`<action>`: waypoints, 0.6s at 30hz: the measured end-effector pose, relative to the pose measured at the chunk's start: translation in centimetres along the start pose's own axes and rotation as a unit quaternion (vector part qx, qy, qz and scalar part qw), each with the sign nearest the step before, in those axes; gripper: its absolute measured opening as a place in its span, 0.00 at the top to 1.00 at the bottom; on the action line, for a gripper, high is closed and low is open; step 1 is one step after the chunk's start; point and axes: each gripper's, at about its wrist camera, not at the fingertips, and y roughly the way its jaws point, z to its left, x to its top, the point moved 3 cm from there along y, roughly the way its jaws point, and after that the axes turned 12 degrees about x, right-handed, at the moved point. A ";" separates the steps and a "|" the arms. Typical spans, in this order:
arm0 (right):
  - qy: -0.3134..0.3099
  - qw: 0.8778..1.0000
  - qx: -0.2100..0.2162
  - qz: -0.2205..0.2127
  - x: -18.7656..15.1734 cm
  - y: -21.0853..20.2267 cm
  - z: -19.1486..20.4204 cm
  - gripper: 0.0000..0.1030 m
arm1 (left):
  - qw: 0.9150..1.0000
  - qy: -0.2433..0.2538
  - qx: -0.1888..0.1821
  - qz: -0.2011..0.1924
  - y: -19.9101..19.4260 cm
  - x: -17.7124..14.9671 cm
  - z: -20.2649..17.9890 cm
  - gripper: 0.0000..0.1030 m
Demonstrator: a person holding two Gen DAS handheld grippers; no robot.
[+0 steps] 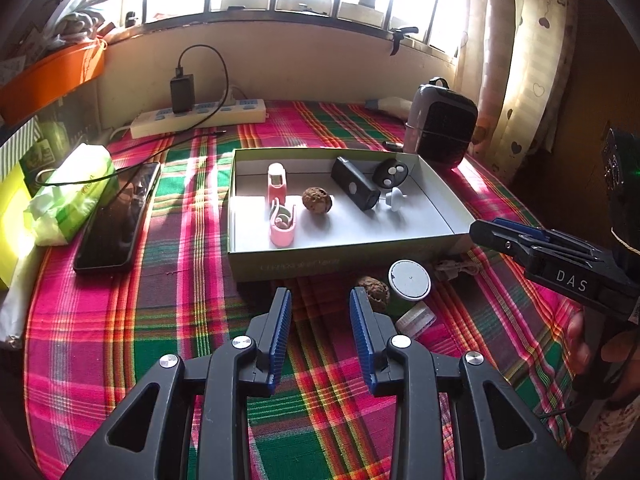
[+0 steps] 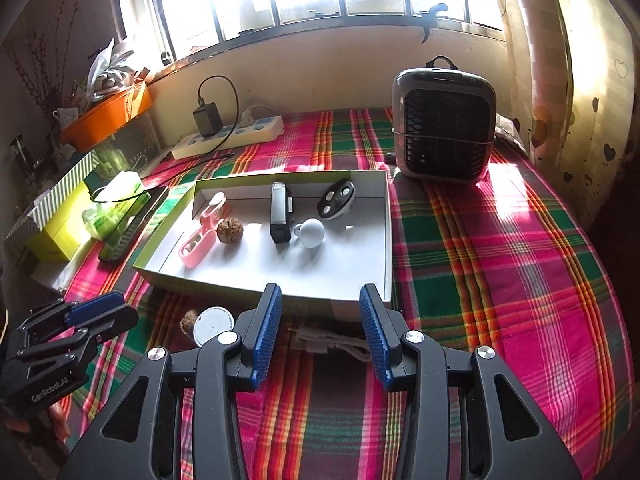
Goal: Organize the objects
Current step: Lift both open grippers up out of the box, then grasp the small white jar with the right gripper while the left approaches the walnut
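Observation:
A shallow green-sided box [image 1: 434, 194] [image 2: 384, 240] lies on the plaid cloth. In it are two pink clips [image 1: 282, 222], a walnut [image 1: 317, 199] [image 2: 230, 230], a black stick-shaped device [image 1: 355, 183] [image 2: 280, 212], a black key fob [image 1: 390, 172] [image 2: 336, 199] and a white knob [image 1: 394, 199] [image 2: 312, 233]. In front of the box lie a second walnut [image 1: 374, 290] [image 2: 189, 320], a round white-lidded jar [image 1: 409, 282] [image 2: 212, 322], a small clear item [image 1: 416, 318] and a coiled white cable [image 2: 332, 342]. My left gripper [image 1: 320, 304] is open and empty, left of the loose walnut. My right gripper [image 2: 320, 300] is open and empty above the cable.
A phone [image 1: 120, 216] and a green tissue pack [image 1: 72, 196] lie left of the box. A power strip [image 1: 200, 118] with a charger sits at the back. A small grey heater [image 1: 440, 128] [image 2: 444, 124] stands at the back right. An orange tray [image 1: 52, 76] is at far left.

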 end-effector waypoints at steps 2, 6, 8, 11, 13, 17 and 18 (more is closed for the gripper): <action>0.002 1.000 0.003 -0.001 -0.7 -0.2 0.3 0.59 | 1.000 0.001 -0.002 0.003 -0.2 -0.7 0.0 0.72; 0.003 1.000 0.011 0.005 -2.1 -0.4 1.0 0.59 | 1.000 0.002 -0.005 0.012 -0.4 -1.7 0.1 0.71; 0.002 1.000 0.017 0.007 -2.7 -0.4 1.4 0.59 | 1.000 0.005 -0.007 0.015 -0.5 -2.2 0.0 0.71; 0.006 0.999 0.032 0.013 -3.5 -0.3 2.0 0.59 | 1.000 0.002 -0.010 0.019 -0.5 -2.7 0.1 0.71; 0.000 0.999 0.045 0.016 -3.7 -0.1 2.5 0.55 | 1.000 -0.003 -0.010 0.024 -0.3 -3.1 0.2 0.70; -0.025 0.998 0.060 0.024 -3.9 0.6 3.7 0.50 | 0.999 -0.013 -0.006 0.035 0.2 -3.6 0.6 0.70; -0.029 0.997 0.060 0.028 -3.9 0.9 4.0 0.50 | 0.999 -0.015 -0.003 0.037 0.4 -3.7 0.7 0.70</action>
